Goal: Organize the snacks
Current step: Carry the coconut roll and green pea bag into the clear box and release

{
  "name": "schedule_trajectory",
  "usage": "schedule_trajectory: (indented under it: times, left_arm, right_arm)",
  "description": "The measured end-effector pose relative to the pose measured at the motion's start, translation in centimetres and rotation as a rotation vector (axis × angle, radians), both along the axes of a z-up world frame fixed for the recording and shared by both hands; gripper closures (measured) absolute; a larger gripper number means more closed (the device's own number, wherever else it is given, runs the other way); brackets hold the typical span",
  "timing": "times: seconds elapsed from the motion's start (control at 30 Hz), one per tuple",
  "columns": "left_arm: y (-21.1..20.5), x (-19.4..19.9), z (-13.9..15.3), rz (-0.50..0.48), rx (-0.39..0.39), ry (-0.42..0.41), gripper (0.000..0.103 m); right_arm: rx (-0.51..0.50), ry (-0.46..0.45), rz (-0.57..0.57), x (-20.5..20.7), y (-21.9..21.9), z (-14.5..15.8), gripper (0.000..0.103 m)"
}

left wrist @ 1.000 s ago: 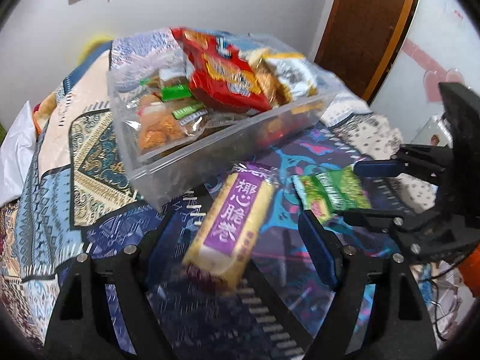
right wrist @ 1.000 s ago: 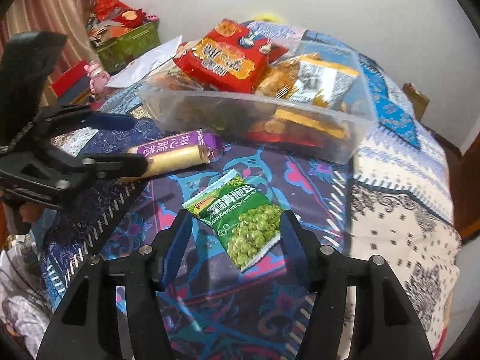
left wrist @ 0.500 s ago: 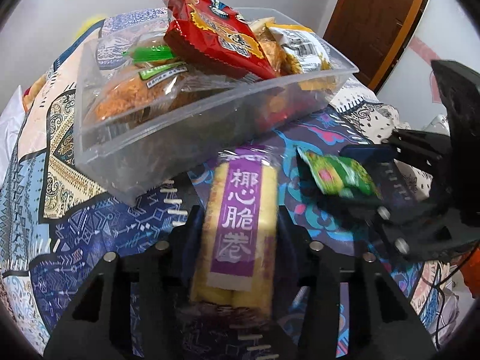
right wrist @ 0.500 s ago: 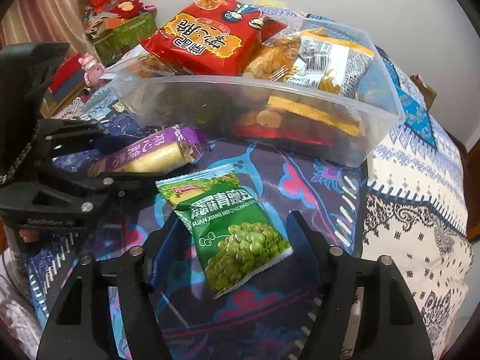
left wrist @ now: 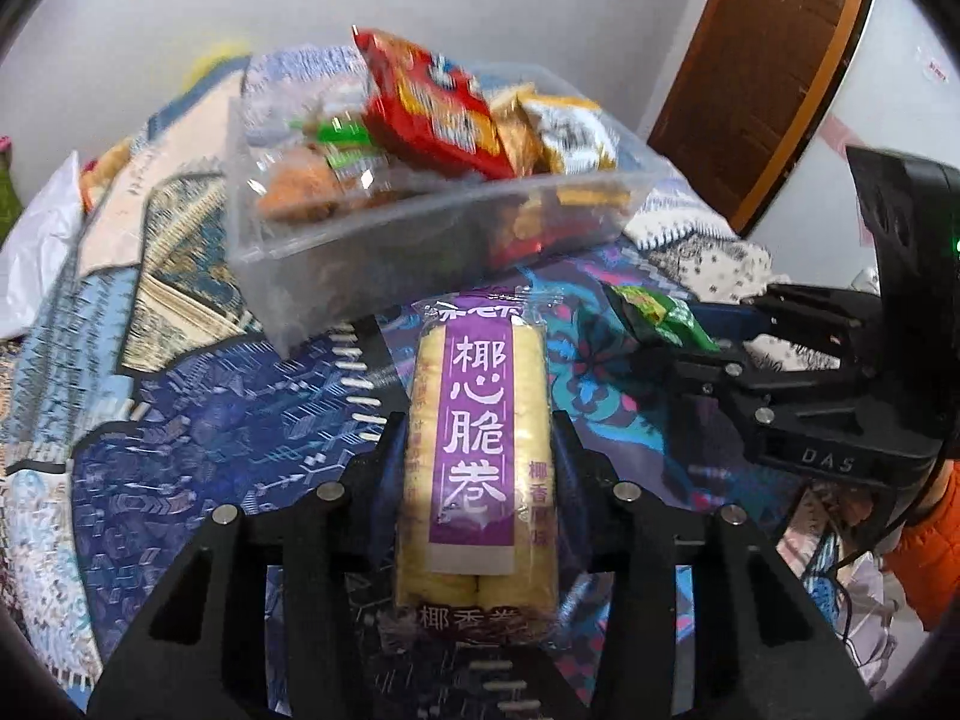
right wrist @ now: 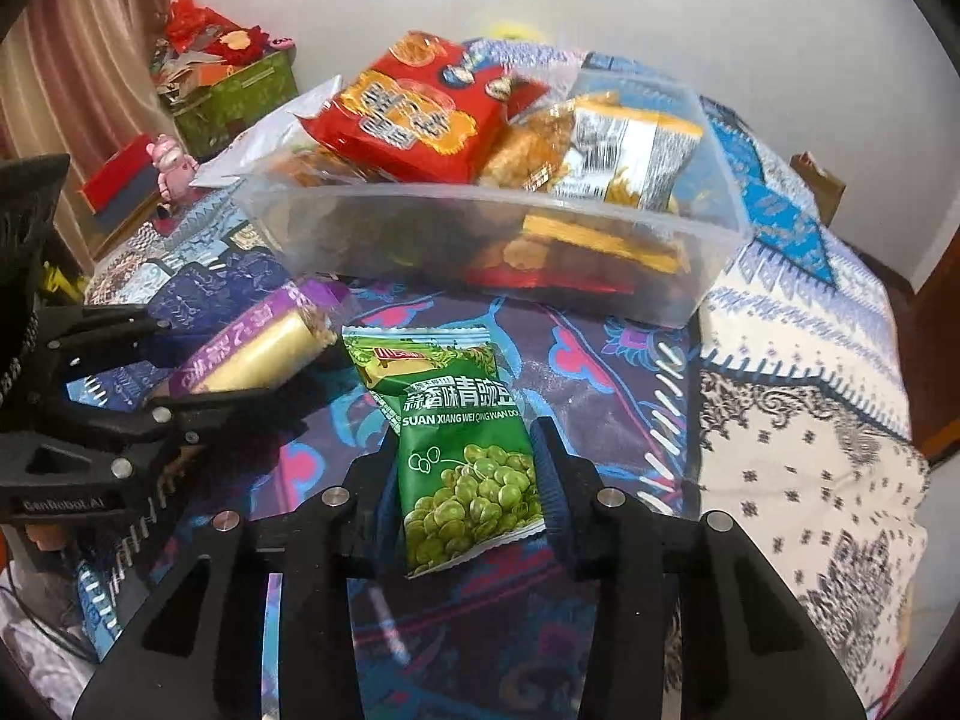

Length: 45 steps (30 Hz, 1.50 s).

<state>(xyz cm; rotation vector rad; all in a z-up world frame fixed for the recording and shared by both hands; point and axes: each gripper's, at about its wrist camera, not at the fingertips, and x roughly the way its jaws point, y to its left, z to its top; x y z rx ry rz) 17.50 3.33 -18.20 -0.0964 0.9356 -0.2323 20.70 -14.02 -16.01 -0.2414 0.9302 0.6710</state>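
Patterned bedspread point(left wrist: 198, 438) is carrying a snack bin point(left wrist: 384, 258); only the right wrist view is showing green boxes point(right wrist: 240, 90). Left gripper point(left wrist: 480, 444) is clenching the purple-labelled roll pack point(left wrist: 477, 450); right gripper point(right wrist: 465, 474) is clenching the green pea packet point(right wrist: 462, 450), both level and pointing binward.

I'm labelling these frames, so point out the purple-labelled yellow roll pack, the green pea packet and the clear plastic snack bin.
Purple-labelled yellow roll pack point(left wrist: 477, 450): left wrist view, on its purple label.
Green pea packet point(right wrist: 465, 468): right wrist view, on its printed front.
Clear plastic snack bin point(right wrist: 420, 228): right wrist view, on its near wall.
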Motion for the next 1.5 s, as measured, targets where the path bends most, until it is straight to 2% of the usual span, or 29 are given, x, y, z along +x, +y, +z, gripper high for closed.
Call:
schedule_trajectory:
  times: [0.43,0.87,1.07,1.37,1.5]
  left_arm:
    - [1.3,-1.4,6.6,0.061,0.016,-0.162,0.058]
    - [4.4,2.2,10.6,0.169,0.049,-0.289,0.058]
    - [5.5,5.2,10.4,0.207,0.066,-0.296,0.058]
    - [7.0,10.4,7.0,0.233,0.014,-0.195,0.058]
    - [6.9,12.7,5.3,0.239,0.019,-0.156,0.058]
  right_arm:
    - [0.074,-0.124,-0.039,-0.2,-0.7,5.0,0.067]
    - [0.177,-0.208,-0.099,2.8,0.2,8.5,0.067]
    - [0.195,-0.219,-0.120,4.7,1.0,8.8,0.067]
    - [0.162,-0.190,-0.132,7.8,3.1,6.7,0.067]
    - [0.142,-0.163,-0.143,9.1,3.9,5.5,0.067]
